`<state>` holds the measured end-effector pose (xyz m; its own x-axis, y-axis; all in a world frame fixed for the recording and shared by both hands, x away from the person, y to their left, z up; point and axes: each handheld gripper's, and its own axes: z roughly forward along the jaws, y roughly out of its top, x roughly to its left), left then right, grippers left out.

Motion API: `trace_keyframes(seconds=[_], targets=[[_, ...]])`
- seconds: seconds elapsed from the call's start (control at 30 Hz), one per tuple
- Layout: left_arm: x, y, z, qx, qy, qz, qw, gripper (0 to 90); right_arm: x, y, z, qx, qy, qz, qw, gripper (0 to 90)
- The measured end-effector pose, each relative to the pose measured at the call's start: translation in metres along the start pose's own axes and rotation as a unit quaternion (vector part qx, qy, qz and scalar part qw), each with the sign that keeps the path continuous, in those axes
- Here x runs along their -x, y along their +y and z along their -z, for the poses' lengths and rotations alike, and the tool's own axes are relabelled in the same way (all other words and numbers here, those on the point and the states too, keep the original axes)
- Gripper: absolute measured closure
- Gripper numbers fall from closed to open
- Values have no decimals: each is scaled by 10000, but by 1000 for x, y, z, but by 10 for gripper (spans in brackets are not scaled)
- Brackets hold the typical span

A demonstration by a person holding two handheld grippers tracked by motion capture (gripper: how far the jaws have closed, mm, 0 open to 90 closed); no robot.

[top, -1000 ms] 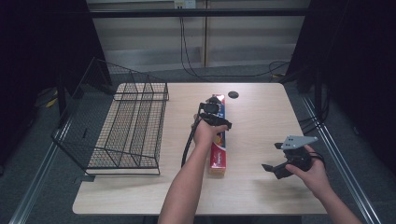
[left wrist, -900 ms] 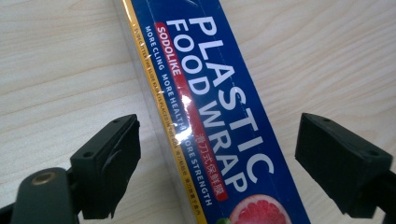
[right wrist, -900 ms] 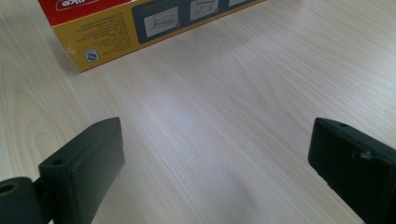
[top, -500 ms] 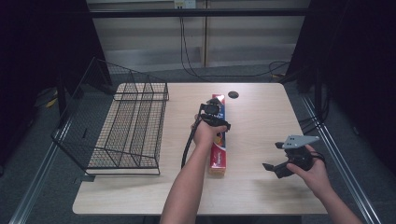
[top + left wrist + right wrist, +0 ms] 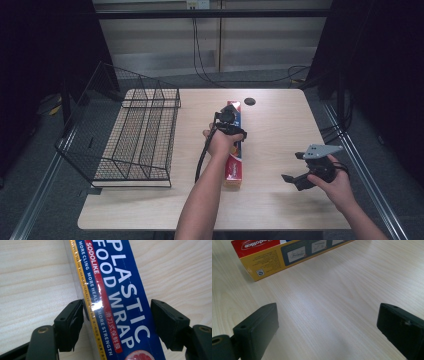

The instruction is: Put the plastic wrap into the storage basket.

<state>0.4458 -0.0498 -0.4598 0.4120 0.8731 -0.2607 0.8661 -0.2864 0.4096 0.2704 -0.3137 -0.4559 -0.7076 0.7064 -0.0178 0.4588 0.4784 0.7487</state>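
A long blue, red and yellow plastic wrap box lies lengthwise in the middle of the wooden table. My left gripper points down onto its middle. In the left gripper view the box runs between the jaws of the left gripper, which have just been closing; both pads now rest against its long sides. My right gripper hovers open near the table's right front, apart from the box. In the right gripper view its jaws stand wide over bare wood, with the box end farther off.
A black wire rack stands on the left part of the table, its far side overhanging the left edge. A small black round hole or cap sits near the far edge behind the box. Cables hang behind the table.
The left hand has stayed over the box, with little visible difference at this distance. The right hand and its gripper have not moved.
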Motion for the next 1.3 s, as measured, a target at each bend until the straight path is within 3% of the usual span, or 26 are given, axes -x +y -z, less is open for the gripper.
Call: trace_keyframes(seconds=[0.17, 0.33, 0.4, 0.57, 0.9, 1.03, 1.1, 1.13, 1.3], targets=[[4, 1, 1, -55, 85, 254, 9996, 313, 0, 0, 0, 0, -10, -8, 10000, 37], [7, 3, 5, -254, 280, 343, 9987, 365, 0, 0, 0, 2, -9, -12, 10000, 37], [7, 4, 8, -374, 385, 275, 9982, 386, 0, 0, 1, 8, -17, -17, 10000, 37], [8, 4, 7, -385, 439, 212, 9981, 377, -1, 0, 0, 10, -15, 17, 10000, 38], [4, 9, -2, -341, 347, 310, 9983, 352, -2, 1, -2, 14, 23, 34, 10000, 37], [8, 16, 5, -660, 680, 122, 9954, 419, -2, 2, -1, 25, 10, 70, 10000, 38], [7, 18, 8, -872, 705, -7, 9937, 436, -2, 1, -1, 35, -1, 57, 10000, 38], [7, 17, 9, -852, 691, 58, 9939, 439, -2, 1, -1, 44, -6, 43, 10000, 38], [0, 19, 25, -968, 638, -26, 9933, 442, -1, 1, -1, 72, -10, 66, 10000, 38]])
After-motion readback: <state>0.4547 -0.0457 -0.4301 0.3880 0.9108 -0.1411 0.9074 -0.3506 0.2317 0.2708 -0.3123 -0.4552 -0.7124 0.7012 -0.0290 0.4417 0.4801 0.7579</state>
